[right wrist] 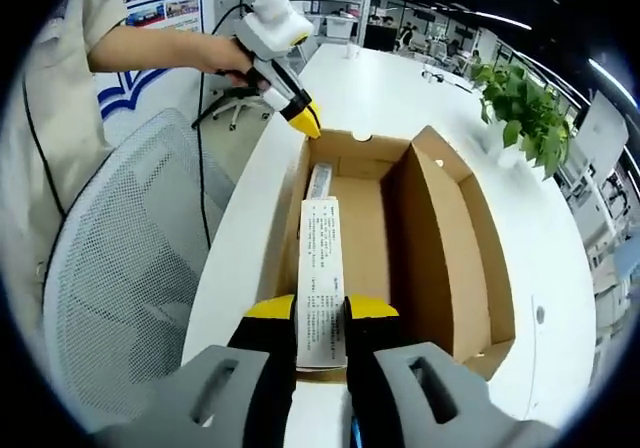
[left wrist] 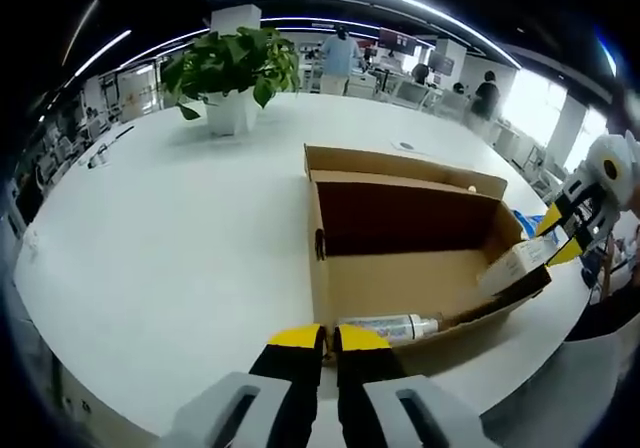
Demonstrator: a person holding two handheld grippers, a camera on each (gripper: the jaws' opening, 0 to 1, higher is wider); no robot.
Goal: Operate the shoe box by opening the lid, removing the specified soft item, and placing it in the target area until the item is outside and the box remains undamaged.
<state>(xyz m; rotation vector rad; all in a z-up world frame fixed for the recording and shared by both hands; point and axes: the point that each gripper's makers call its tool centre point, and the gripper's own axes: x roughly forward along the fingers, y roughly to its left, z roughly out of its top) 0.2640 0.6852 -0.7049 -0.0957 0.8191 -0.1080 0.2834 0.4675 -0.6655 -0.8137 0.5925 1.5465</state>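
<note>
In the left gripper view, my left gripper (left wrist: 328, 337) has its yellow tips drawn together at the near wall of the open shoe box (left wrist: 400, 278) on the white table (left wrist: 170, 238). A tube (left wrist: 390, 326) lies inside just beyond them. My right gripper (left wrist: 570, 230) clamps a white carton (left wrist: 515, 261) at the box's right end. A potted plant (left wrist: 235, 78) stands far left.

In the right gripper view, my right gripper (right wrist: 320, 310) clamps the white carton (right wrist: 322, 268) over the shoe box (right wrist: 440, 228). My left gripper (right wrist: 300, 118) sits at the far wall, beside a mesh chair (right wrist: 130, 258).
</note>
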